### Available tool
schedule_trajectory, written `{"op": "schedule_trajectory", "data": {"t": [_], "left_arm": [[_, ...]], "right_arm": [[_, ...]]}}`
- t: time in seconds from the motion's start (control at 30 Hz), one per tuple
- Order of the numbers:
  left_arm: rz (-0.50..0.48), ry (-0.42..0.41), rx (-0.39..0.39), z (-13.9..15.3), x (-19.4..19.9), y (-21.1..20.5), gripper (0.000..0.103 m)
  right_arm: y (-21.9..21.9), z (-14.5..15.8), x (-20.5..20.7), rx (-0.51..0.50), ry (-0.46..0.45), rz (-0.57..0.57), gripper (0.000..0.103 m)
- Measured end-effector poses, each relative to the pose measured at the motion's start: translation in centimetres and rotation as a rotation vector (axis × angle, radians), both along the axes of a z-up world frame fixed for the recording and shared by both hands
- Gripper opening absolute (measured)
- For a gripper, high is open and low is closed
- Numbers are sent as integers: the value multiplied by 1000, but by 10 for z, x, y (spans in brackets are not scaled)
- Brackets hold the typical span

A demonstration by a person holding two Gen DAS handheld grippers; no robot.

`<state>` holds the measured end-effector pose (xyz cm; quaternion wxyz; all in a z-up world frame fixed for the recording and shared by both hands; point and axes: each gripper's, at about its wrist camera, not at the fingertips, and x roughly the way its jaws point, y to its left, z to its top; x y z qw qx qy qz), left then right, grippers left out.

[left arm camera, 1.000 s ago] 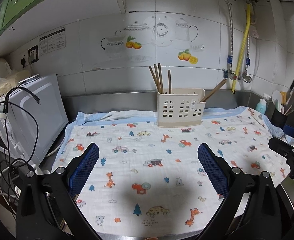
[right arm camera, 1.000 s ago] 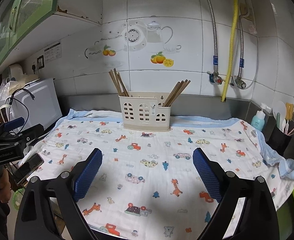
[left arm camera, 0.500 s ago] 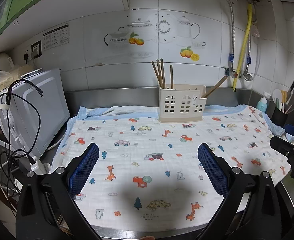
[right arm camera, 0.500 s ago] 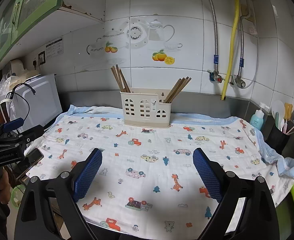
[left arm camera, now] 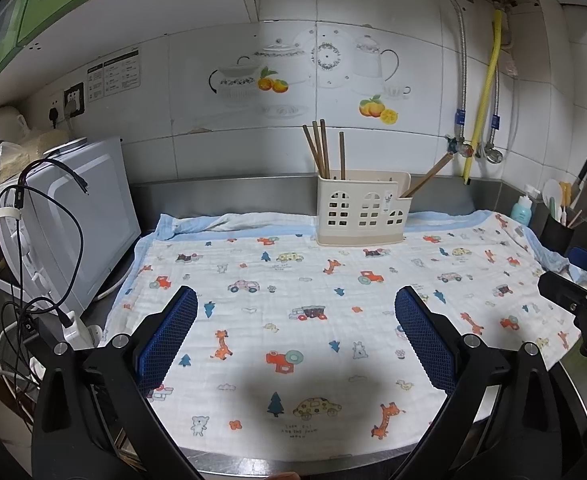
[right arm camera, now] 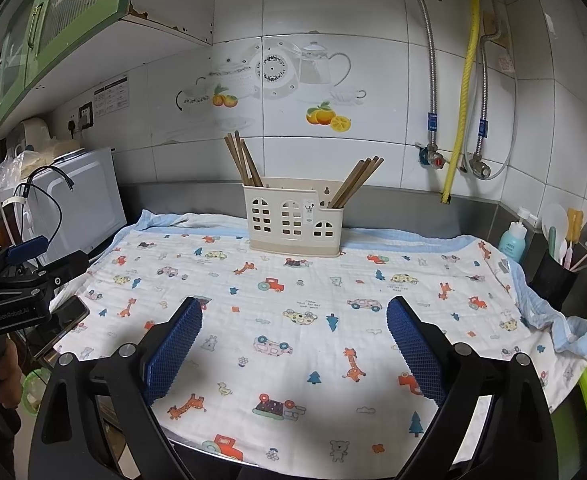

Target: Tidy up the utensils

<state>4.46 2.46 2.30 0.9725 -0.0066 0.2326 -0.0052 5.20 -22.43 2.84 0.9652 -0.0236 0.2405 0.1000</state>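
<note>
Left wrist view, left hand-held gripper (left arm camera: 295, 300) spread wide, over cloth (left arm camera: 333, 340)

Both wrist views forward, sharing caddy (left arm camera: 363, 210)

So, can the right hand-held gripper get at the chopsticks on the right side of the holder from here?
Probably yes. The right hand-held gripper is open and holds nothing, and only bare printed cloth lies between it and the leaning chopsticks in the holder.
</note>
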Motion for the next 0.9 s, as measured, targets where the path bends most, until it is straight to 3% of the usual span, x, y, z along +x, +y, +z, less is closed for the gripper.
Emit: {"op": "schedule_trajectory", "data": {"t": [0.9], "left_arm": [[-14,13,-3,-7,1,-2,98]], "right_arm": [[0,-2,-2,9,8,12,91]]}}
